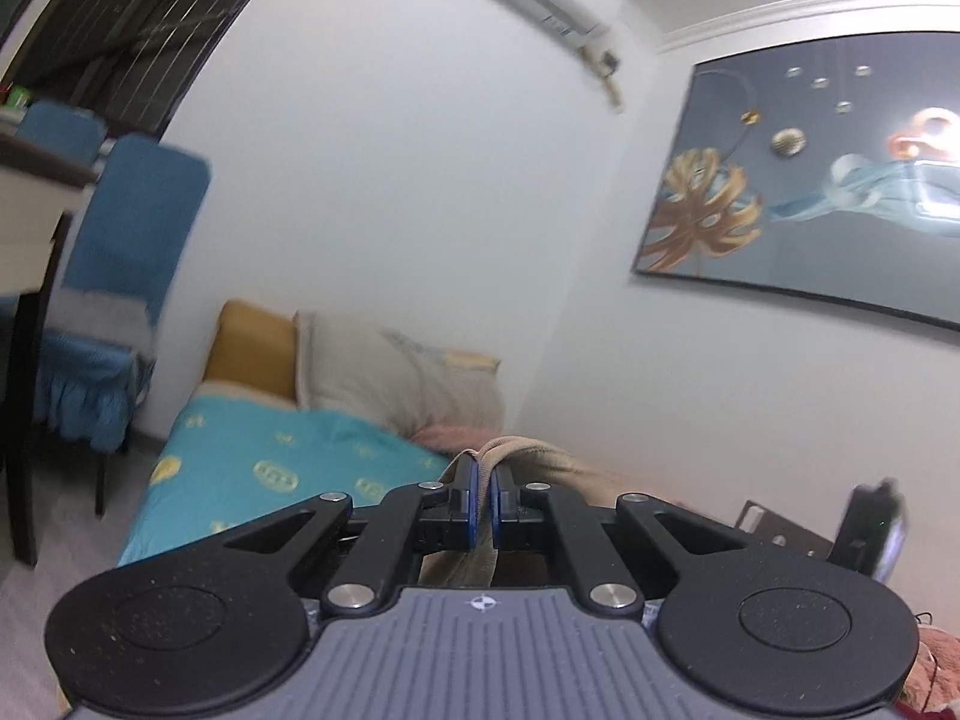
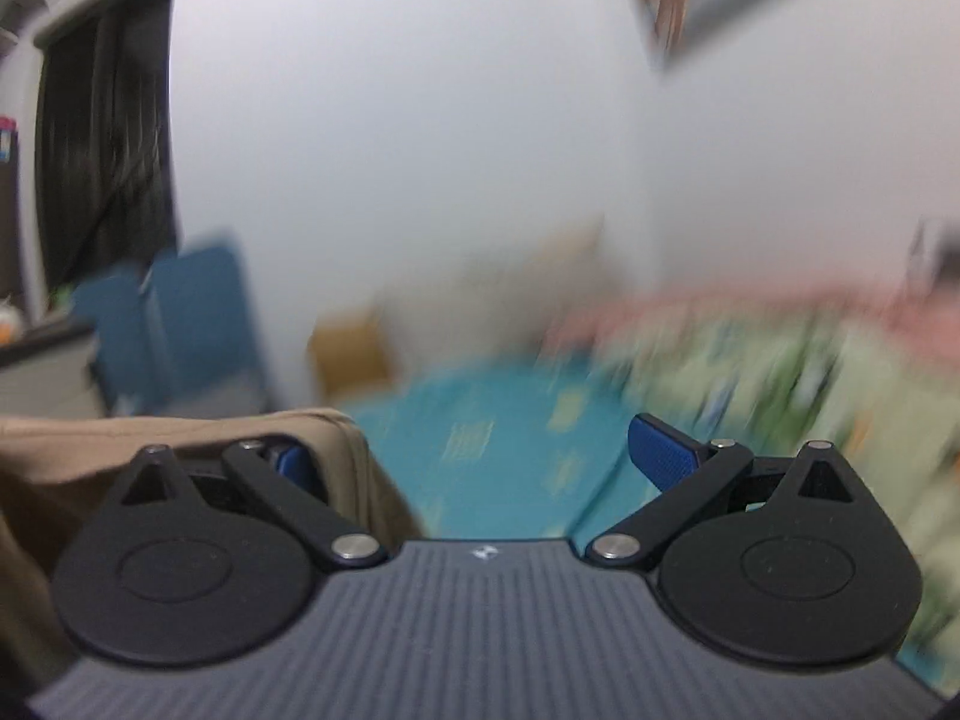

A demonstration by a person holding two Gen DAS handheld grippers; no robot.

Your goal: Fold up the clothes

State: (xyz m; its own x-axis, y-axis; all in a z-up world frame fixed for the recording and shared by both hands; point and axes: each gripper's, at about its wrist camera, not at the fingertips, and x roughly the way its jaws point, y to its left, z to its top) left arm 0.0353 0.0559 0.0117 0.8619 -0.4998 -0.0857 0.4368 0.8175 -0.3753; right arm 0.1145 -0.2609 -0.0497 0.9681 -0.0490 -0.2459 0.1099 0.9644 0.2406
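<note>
In the left wrist view my left gripper (image 1: 485, 483) is shut on a hem of a beige garment (image 1: 540, 459); the cloth is pinched between the blue pads and held up above the bed. In the right wrist view my right gripper (image 2: 474, 456) is open, its blue pads (image 2: 660, 456) wide apart. The same beige garment (image 2: 54, 444) hangs over and around its left finger, not clamped. That view is blurred by motion.
A bed with a turquoise patterned cover (image 1: 252, 468) lies below, with a grey pillow (image 1: 384, 372) and a yellow cushion (image 1: 252, 348) at its head. Blue-covered chairs (image 1: 132, 228) and a dark table stand left. A framed picture (image 1: 828, 180) hangs on the white wall. A green patterned quilt (image 2: 780, 360) lies right.
</note>
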